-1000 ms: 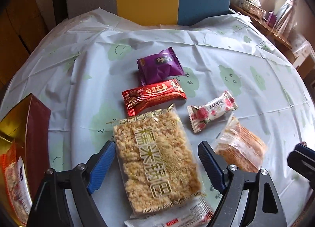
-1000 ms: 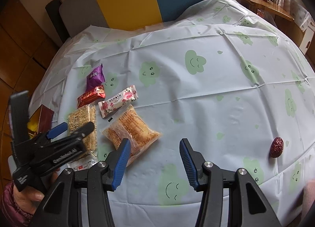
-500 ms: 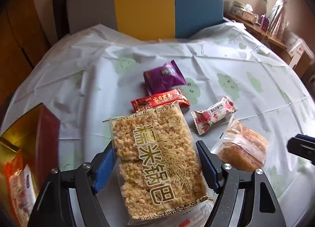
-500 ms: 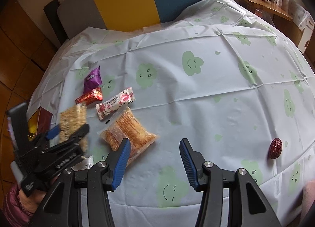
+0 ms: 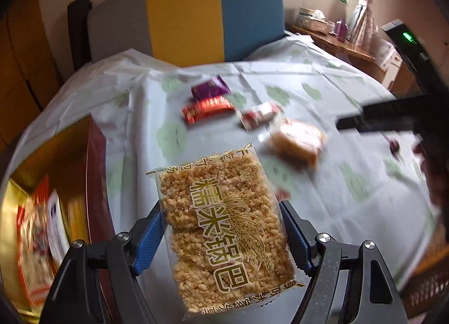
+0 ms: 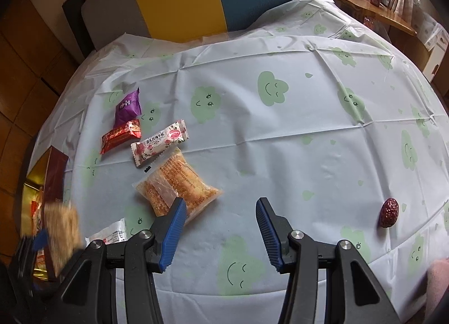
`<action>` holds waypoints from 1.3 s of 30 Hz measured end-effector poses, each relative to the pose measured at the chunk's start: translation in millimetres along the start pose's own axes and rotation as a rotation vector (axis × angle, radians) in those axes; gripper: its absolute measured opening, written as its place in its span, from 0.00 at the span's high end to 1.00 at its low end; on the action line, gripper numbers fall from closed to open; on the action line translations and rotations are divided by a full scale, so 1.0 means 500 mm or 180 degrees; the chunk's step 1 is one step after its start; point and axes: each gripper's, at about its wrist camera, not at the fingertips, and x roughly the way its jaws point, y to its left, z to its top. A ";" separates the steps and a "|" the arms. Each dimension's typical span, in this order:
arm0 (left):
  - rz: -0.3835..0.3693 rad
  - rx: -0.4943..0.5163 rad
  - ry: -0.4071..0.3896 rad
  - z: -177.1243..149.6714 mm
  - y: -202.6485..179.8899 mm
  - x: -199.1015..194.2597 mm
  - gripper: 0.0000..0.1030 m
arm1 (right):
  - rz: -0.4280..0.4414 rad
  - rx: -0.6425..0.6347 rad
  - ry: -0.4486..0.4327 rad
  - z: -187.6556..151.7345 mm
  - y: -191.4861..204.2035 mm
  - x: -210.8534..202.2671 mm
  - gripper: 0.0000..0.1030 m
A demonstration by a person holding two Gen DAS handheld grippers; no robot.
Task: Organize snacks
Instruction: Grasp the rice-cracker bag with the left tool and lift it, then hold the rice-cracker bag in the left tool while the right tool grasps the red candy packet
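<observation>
Gripping the rice cracker pack (image 5: 224,228) between its blue pads, our left gripper (image 5: 223,235) holds it above the tablecloth (image 6: 280,116), just right of the gold-lined box (image 5: 70,155). Our right gripper (image 6: 221,230) hovers with fingers spread, pinching nothing. Right of the box lie the red packet (image 6: 120,136), purple packet (image 6: 127,106), rose-print bar (image 6: 160,145) and golden pastry bag (image 6: 176,186); a red date (image 6: 389,212) sits well apart from it.

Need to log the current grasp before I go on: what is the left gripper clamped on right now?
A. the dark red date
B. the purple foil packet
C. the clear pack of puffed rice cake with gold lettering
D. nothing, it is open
C: the left gripper has its blue pads pressed against both sides of the clear pack of puffed rice cake with gold lettering, raised above the tablecloth.
</observation>
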 end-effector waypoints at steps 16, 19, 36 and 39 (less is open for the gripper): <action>-0.0151 0.0115 0.0148 -0.141 0.017 -0.026 0.24 | 0.0417 -0.1023 -0.0038 -0.008 0.172 0.011 0.49; -0.0208 0.0082 0.0153 -0.141 0.023 -0.022 0.24 | 0.0406 -0.1438 -0.0025 0.014 0.247 0.040 0.49; -0.0336 0.0112 0.0108 -0.146 0.028 -0.028 0.24 | 0.0054 -0.2737 0.0244 0.127 0.403 0.222 0.47; -0.0338 0.0111 0.0103 -0.147 0.029 -0.028 0.24 | 0.0276 -0.2548 0.0482 0.133 0.401 0.215 0.47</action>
